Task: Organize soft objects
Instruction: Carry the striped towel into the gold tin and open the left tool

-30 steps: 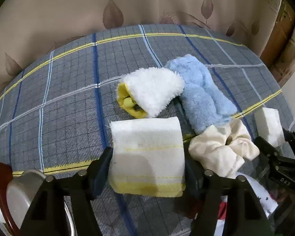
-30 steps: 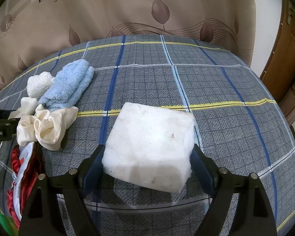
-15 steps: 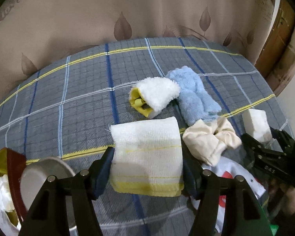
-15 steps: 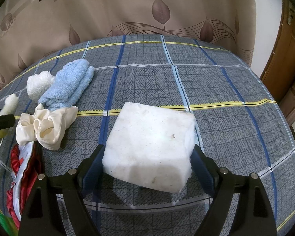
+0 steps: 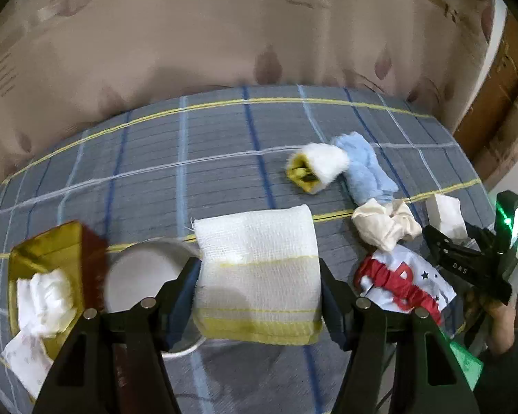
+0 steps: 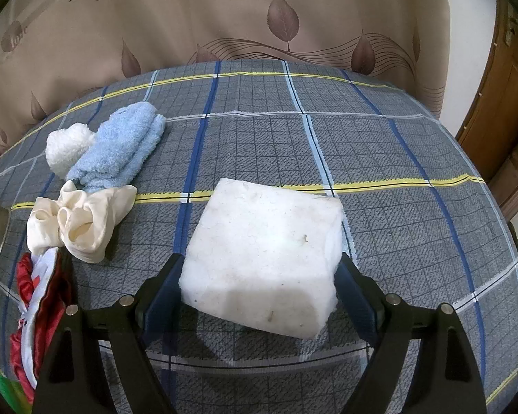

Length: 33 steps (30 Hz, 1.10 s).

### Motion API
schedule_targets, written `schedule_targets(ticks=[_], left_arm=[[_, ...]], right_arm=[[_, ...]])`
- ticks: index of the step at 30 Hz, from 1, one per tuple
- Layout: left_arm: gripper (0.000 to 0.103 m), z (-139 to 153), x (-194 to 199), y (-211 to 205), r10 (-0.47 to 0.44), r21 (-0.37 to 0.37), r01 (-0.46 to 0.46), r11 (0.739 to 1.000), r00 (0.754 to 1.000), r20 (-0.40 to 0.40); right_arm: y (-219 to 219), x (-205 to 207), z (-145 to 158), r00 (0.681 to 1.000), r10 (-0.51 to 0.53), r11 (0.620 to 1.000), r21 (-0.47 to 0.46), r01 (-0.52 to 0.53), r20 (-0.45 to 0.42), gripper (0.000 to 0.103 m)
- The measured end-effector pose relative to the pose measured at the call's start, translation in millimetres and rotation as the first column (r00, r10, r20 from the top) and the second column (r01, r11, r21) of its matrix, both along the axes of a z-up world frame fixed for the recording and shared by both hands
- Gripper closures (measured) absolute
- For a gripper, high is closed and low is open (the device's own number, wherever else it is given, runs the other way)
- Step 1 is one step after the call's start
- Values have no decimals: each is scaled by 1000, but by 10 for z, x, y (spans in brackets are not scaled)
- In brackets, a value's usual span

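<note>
Left wrist view: the left hand-held gripper (image 5: 259,283) grasps a folded white gauze cloth with yellow stripes (image 5: 257,269), raised above the grey plaid table (image 5: 190,172).

Right wrist view: the right hand-held gripper (image 6: 259,286) clasps a white foam block (image 6: 264,252), near centre.

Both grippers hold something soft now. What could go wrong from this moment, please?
1. The folded white cloth hangs between the left gripper fingers; it is limp, so it may sag or unfold on the way to the yellow box.
2. The metal bowl lies right under that cloth, so the cloth could drop into the bowl.
3. The right gripper squeezes the white foam block; it may slip out.
</note>
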<state>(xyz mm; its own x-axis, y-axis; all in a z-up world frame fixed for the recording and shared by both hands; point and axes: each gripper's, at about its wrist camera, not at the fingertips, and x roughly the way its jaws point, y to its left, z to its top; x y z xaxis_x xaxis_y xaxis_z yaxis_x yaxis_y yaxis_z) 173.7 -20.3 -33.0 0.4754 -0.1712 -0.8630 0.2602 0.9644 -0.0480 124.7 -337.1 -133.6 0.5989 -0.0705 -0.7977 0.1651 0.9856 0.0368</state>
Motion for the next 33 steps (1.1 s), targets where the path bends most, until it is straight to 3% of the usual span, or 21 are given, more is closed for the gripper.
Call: schedule_targets(ticks=[8, 13, 23, 33], left_arm=[[38, 251, -112, 742, 119, 35, -121, 992, 992, 48], [38, 283, -68, 1272, 219, 76, -223, 972, 974, 59], [37, -37, 126, 2033, 378, 110, -376, 920, 926, 6], [36, -279, 312, 2235, 429, 148, -418, 896, 902, -48]], right_arm=[[1, 0, -10, 1000, 0, 1000, -3, 0, -1, 19], [1, 3, -14, 1000, 0, 1000, -5, 0, -2, 19], [-4, 1, -16, 1000, -1, 1000, -8, 1, -2, 20], [-6, 4, -17, 1000, -2, 1000, -9, 2, -2, 20]])
